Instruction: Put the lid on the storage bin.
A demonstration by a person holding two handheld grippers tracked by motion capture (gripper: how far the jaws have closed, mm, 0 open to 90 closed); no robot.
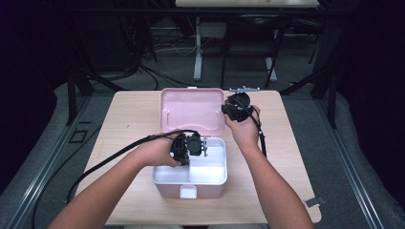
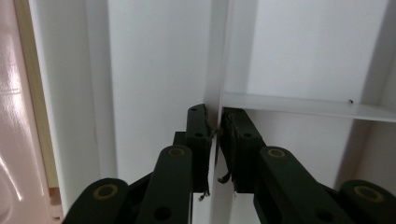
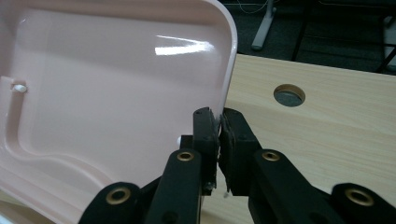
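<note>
A pink box [image 1: 188, 190] stands open near the table's front, with a white tray [image 1: 210, 168] inside it. Its pink lid [image 1: 191, 110] leans back behind it. My left gripper [image 1: 203, 147] reaches into the tray. In the left gripper view its jaws [image 2: 214, 116] straddle the tray's upright white divider [image 2: 217, 56] with a slight gap at the pads, so it is open. My right gripper [image 1: 225, 110] is at the lid's right edge. In the right gripper view it [image 3: 219, 116] is shut on the rim of the lid [image 3: 116, 93].
The wooden table [image 1: 286, 143] has a round cable hole [image 3: 289, 95] to the right of the lid. A small grey tag [image 1: 315, 201] lies at the front right corner. Black cables trail off the left side. Desk legs stand on the floor beyond the table.
</note>
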